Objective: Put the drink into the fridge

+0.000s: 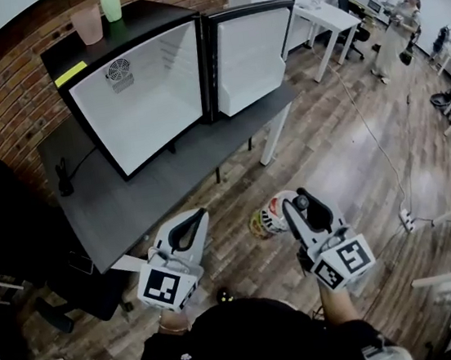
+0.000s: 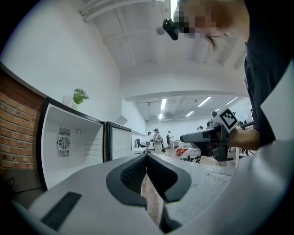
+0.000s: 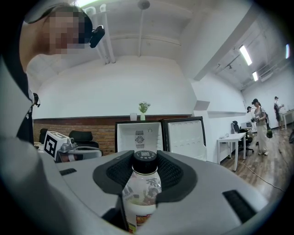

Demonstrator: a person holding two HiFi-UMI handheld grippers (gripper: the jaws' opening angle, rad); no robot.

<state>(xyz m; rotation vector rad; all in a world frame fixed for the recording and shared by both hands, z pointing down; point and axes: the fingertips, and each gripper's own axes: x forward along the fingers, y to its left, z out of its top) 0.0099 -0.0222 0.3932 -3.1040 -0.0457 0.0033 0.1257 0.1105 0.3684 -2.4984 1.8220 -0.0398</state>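
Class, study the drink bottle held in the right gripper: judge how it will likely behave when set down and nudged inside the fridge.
The drink bottle looks tall and narrow, so a high nudge would probably tip it. Its round body would likely roll if it fell. It seems full of pale liquid, so probably fairly heavy.

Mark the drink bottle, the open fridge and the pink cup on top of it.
drink bottle [image 3: 140, 193], right gripper view, on its clear body between the jaws.
fridge [image 1: 149, 103], head view, on its white inner back wall.
pink cup [image 1: 88, 24], head view, on its side.
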